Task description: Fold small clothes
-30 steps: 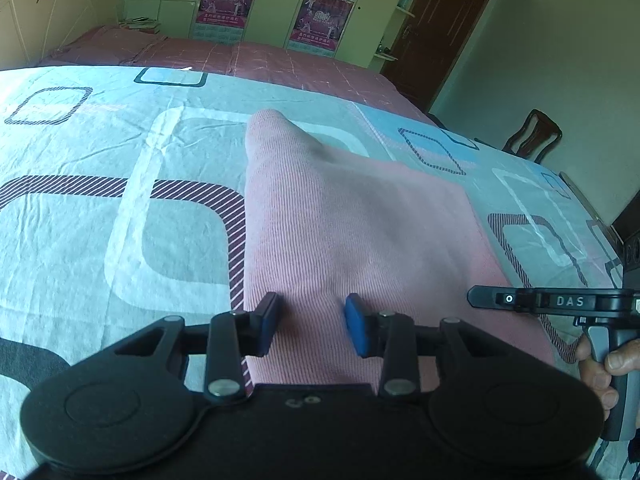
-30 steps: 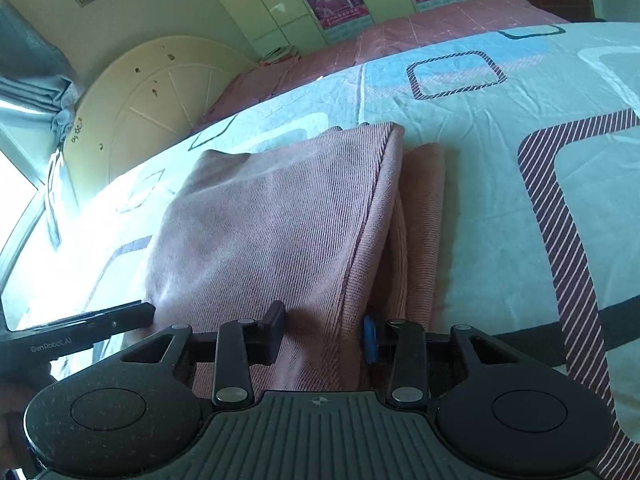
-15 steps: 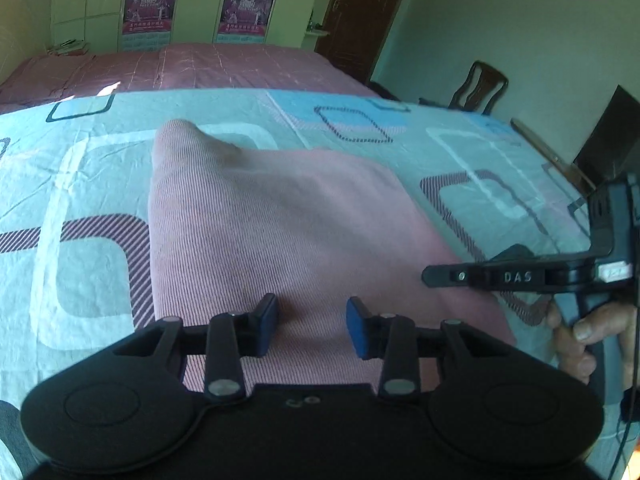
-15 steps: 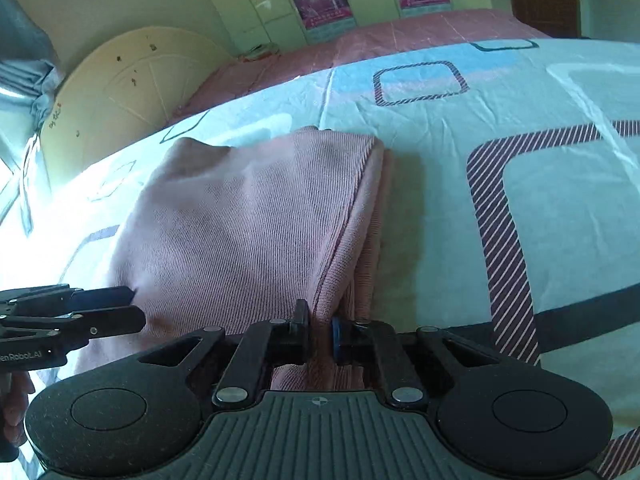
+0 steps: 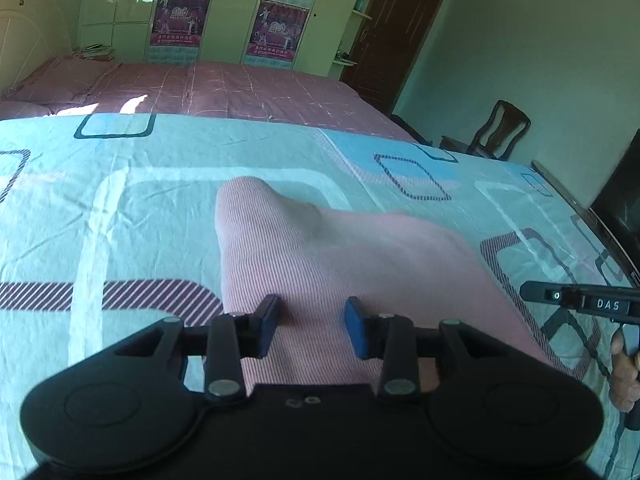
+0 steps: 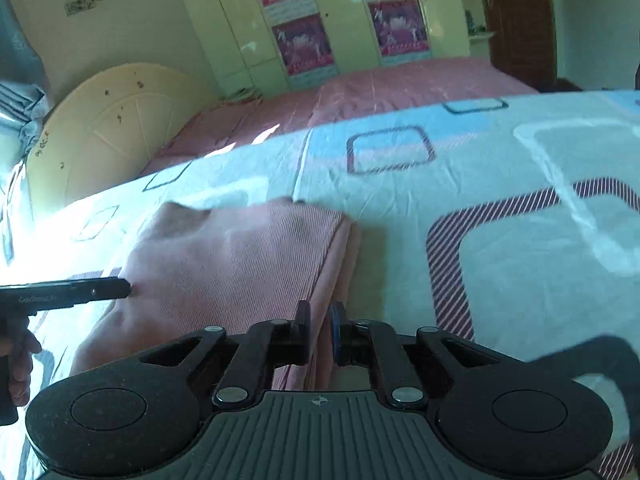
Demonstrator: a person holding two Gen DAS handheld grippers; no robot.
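A pink garment (image 5: 360, 264), folded, lies on the patterned bedsheet (image 5: 120, 200). The right gripper (image 6: 319, 332) has just closed and pinches the garment's folded right edge. The left gripper (image 5: 312, 326) is partly open over the cloth, gripping nothing.

Daylight floods in from the far left of the right wrist view, washing the bedsheet (image 6: 24, 248) there to white glare. The rest sits in soft, greenish light. Both views bulge and darken at the corners. The pink cloth (image 6: 240, 256) looks motion-smeared.
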